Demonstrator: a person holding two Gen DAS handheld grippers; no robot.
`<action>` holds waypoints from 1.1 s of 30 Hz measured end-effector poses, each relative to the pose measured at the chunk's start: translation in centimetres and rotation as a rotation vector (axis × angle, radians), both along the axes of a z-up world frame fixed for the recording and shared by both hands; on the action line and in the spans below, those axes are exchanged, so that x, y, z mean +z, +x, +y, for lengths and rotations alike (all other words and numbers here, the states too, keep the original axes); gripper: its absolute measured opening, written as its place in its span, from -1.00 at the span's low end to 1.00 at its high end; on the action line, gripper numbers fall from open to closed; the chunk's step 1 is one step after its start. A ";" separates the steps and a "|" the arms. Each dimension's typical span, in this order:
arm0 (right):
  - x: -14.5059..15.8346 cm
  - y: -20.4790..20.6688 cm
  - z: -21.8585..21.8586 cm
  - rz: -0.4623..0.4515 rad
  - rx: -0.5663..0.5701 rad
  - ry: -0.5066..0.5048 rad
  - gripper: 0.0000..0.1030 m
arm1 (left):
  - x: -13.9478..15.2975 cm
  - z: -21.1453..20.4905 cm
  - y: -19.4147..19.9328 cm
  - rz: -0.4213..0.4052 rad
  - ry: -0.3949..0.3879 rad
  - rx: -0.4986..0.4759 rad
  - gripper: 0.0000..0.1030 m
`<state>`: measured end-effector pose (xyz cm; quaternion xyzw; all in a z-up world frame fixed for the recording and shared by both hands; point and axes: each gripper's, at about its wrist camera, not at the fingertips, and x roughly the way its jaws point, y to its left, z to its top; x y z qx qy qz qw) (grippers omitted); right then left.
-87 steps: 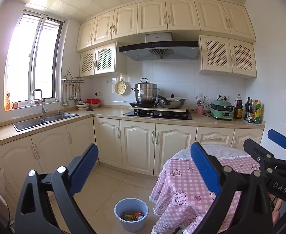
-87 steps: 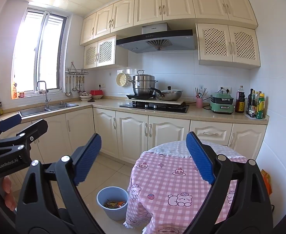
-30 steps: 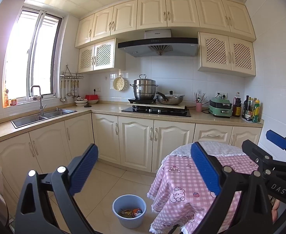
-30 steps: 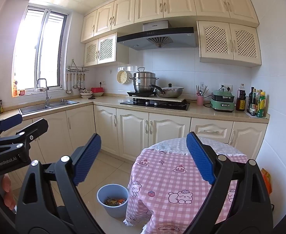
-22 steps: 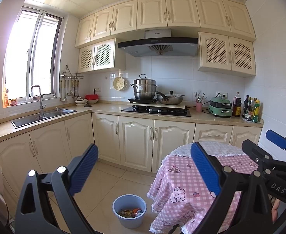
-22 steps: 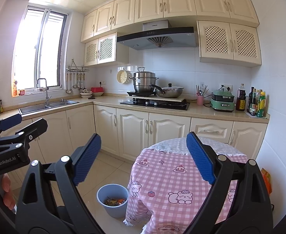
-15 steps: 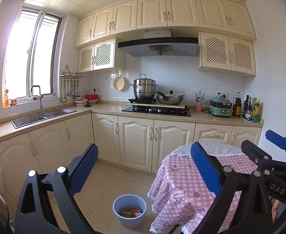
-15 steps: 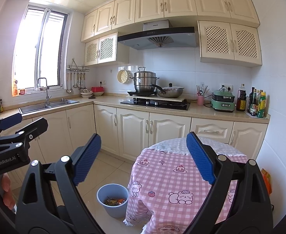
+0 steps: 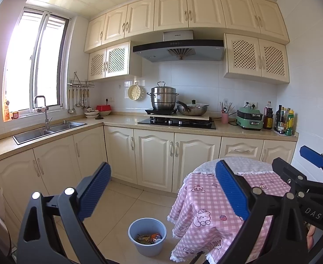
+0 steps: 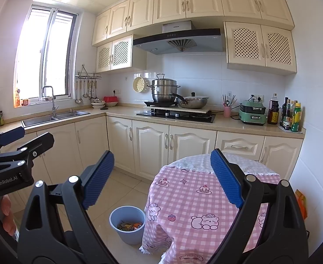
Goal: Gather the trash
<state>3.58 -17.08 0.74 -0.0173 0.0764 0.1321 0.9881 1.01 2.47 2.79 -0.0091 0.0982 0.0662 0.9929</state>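
Left wrist view: we hold our black, blue-padded left gripper (image 9: pixel 162 192) spread wide and empty, with the light-blue plastic bin of wrappers (image 9: pixel 147 236) below between its fingers. Our matching right gripper (image 10: pixel 162 181) also gapes wide, the bin (image 10: pixel 127 224) below-left, touching the pink checked tablecloth (image 10: pixel 190 202).

Tiled floor (image 9: pixel 117 215) bears blue bin (image 9: pixel 147 236), table (image 10: pixel 196 198).

Bin (image 9: pixel 147 236) on floor (image 9: pixel 117 206), just left of table (image 9: pixel 207 200), trash (image 9: pixel 149 238) inside. Counter (image 9: pixel 121 121) far behind; sink (image 9: pixel 49 129) at left, stove (image 9: pixel 176 123) centre, pot (image 9: pixel 163 98) left of pan (image 9: pixel 193 109), bottles (image 9: pixel 284 121) far right.
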 end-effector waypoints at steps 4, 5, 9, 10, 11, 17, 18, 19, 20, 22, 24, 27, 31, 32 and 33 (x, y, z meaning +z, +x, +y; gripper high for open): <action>0.0 0.0 -0.1 0.000 0.001 0.000 0.71 | -0.1 -0.1 0.1 0.005 0.006 -0.003 0.83; 0.0 0.0 -0.1 0.000 0.000 0.000 0.71 | -0.1 -0.1 0.1 0.006 0.007 -0.003 0.83; -0.1 0.1 -0.2 0.004 0.000 0.001 0.71 | -0.1 -0.2 0.1 0.009 0.006 -0.002 0.83; -0.1 0.1 -0.2 0.004 -0.001 0.000 0.71 | -0.1 -0.2 0.2 0.008 0.006 -0.001 0.83; -0.1 0.1 -0.2 0.006 0.000 0.000 0.71 | -0.1 -0.1 0.3 0.009 0.005 -0.002 0.83; -0.3 0.2 -0.4 0.011 0.000 0.001 0.72 | -0.1 -0.1 0.4 0.014 0.006 -0.002 0.83; -0.4 0.2 -0.4 0.013 0.000 0.001 0.72 | -0.1 -0.1 0.4 0.015 0.006 -0.002 0.83; -0.4 0.3 -0.4 0.014 0.000 0.000 0.72 | -0.1 -0.1 0.4 0.017 0.005 -0.002 0.83; -0.4 0.3 -0.4 0.015 0.000 0.000 0.72 | -0.2 -0.1 0.4 0.018 0.005 -0.001 0.83; -0.5 0.3 -0.5 0.016 0.000 0.001 0.72 | -0.2 -0.1 0.5 0.020 0.005 -0.001 0.83; -0.5 0.5 -0.5 0.018 0.000 0.002 0.72 | -0.2 -0.1 0.5 0.020 0.004 0.000 0.83; -0.6 0.7 -0.6 0.023 -0.001 0.003 0.72 | -0.3 0.2 0.8 0.026 0.005 0.000 0.83; -0.8 1.1 -0.6 0.030 -0.002 0.004 0.73 | -0.7 0.1 1.2 0.035 0.003 0.003 0.83; -1.0 1.4 -0.7 0.034 -0.005 0.004 0.74 | -0.8 0.2 1.4 0.042 0.001 0.002 0.83; -1.1 1.6 -0.8 0.038 -0.008 0.005 0.74 | -1.0 0.2 1.7 0.050 -0.004 -0.001 0.83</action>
